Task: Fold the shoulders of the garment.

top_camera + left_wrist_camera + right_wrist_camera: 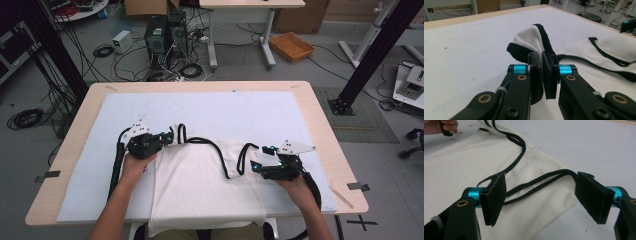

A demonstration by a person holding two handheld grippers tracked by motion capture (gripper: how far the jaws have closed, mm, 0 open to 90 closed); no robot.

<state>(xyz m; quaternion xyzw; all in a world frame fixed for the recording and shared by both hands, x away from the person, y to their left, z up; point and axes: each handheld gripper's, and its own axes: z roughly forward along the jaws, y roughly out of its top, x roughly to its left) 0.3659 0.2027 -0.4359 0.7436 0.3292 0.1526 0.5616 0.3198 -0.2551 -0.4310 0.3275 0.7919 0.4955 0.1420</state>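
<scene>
The high view takes in the whole bench, its white mat and one white top with black trim, lying flat near the person's edge with its hem hanging over the front. Two grippers work at its upper end. The left gripper sits at the top's left shoulder; the right gripper sits by the right strap. The left gripper view brings out what the high view cannot: the fingers are pressed together on a bunched fold of white cloth and black edging, lifted a little off the mat, with the rest of the top spread to the right. The right gripper view shows the right gripper with its two fingers standing wide apart, the doubled black strap running between them without being pinched, touching or just beside the far finger. That view also catches part of the person's left hand at the upper left corner. Beyond the bench, the high view alone shows the floor: two computer towers, one orange basket, one small white box and loose cables. No lettering can be read anywhere.
</scene>
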